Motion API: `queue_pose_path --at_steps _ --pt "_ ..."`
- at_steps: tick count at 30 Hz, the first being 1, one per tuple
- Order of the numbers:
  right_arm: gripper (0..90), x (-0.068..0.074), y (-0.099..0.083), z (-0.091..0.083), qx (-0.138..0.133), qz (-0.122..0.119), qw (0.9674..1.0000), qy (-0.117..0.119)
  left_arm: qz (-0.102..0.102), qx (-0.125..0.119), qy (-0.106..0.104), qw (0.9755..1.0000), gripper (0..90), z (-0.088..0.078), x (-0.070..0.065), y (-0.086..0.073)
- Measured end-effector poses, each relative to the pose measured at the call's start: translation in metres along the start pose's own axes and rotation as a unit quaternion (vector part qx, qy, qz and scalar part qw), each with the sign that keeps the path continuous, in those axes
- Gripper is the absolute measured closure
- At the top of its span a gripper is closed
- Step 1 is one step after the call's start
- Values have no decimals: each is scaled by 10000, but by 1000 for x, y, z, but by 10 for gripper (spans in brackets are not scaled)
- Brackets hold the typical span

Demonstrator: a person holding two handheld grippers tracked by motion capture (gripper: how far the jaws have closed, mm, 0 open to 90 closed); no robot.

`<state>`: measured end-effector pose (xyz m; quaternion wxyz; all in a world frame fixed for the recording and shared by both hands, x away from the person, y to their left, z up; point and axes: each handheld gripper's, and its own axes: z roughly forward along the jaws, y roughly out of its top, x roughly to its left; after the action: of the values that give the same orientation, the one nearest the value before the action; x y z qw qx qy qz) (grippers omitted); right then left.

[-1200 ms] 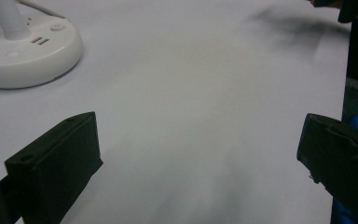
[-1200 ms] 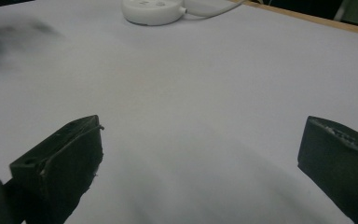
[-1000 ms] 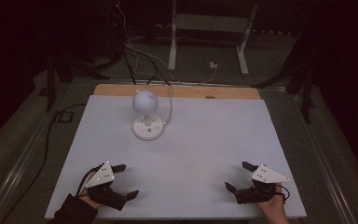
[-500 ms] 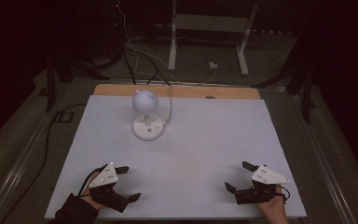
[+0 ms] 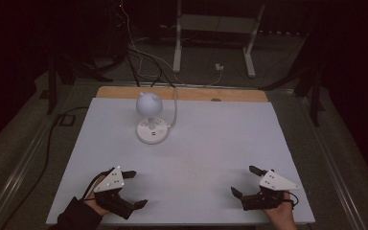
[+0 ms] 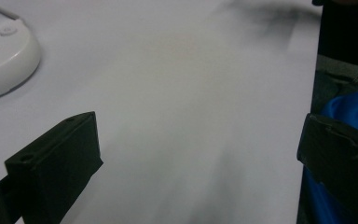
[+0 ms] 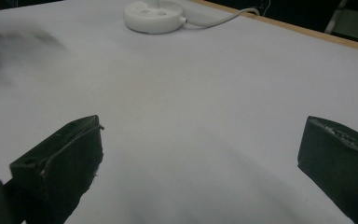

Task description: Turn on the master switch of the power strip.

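Nothing started: the lamp stands untouched.
The lamp (image 5: 149, 117) sits toward the worktop's (image 5: 211, 143) far edge; left gripper (image 5: 134, 189) and right gripper (image 5: 244, 180), both spread and empty, wait well short of it.

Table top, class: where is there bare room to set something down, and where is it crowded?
Free: the wide middle of the table, between the lamp and the two tools; also the right half beyond the lamp's cable. Crowded: the far-left patch around the lamp, and the near corners where the left tool and right tool sit.
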<state>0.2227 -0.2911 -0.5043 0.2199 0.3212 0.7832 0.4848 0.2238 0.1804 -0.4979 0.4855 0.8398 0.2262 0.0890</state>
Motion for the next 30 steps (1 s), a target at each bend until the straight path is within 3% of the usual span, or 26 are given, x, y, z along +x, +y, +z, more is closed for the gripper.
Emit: queue_pose_path --at_steps 8,30 --pt "0 0 0 -1 -48 15 10000 17 20 30 -52 10000 0 -1 1 10" --pt "0 0 0 -2 -54 82 9999 69 -8 -65 142 9999 0 0 9 34"
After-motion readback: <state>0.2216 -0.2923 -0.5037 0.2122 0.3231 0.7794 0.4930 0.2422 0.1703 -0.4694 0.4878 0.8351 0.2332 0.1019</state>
